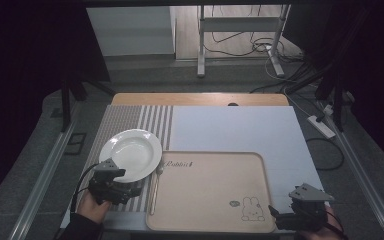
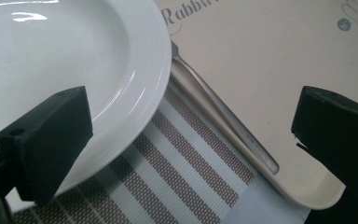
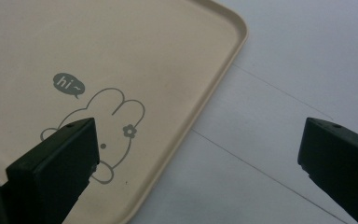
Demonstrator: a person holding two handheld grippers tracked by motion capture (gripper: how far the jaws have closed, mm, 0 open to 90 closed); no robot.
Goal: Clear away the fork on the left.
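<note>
Plate (image 1: 130, 153) sits on the striped mat (image 1: 130, 120), just left of the beige tray (image 1: 210, 200), a spoon (image 1: 156, 187) lying between them. Left claw (image 1: 114, 186) hovers spread at the plate's near rim; right claw (image 1: 285, 216) gapes wide beside the tray's near right corner.

Empty white plate (image 1: 130, 154) upright on striped placemat (image 1: 130, 122), beside beige tray (image 1: 210, 220).

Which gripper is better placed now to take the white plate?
Left, probably. The left gripper is open at the white plate rim; the right gripper waits open at the tray far corner.
</note>
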